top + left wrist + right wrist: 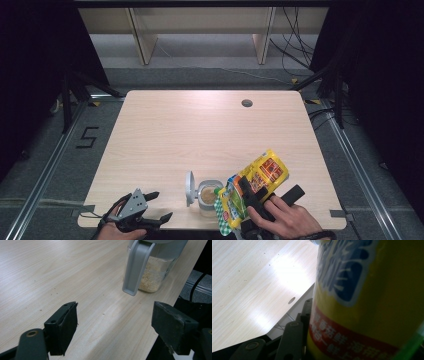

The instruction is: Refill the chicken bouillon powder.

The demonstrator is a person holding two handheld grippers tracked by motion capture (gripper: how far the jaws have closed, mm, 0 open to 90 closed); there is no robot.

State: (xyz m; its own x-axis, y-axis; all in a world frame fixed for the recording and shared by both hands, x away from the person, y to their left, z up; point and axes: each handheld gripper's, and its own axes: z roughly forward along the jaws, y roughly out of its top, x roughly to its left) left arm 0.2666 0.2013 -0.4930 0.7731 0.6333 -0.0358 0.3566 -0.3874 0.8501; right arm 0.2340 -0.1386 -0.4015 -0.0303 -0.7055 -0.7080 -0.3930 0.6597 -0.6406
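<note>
A yellow snack pouch with red and blue print is tilted, its low end over a clear jar near the table's front edge. My right gripper is shut on the pouch, one jaw across its front. The jar holds a pale crumbly filling, and its grey flip lid stands open on the left. In the right gripper view the pouch presses against one finger. My left gripper rests open at the front left edge, apart from the jar. Between its jaws is bare tabletop, with the jar and lid beyond.
The light wooden table has a round cable hole at the back right. Metal rails and grey floor surround it, with cables on the floor at the back right. The jar stands close to the table's front edge.
</note>
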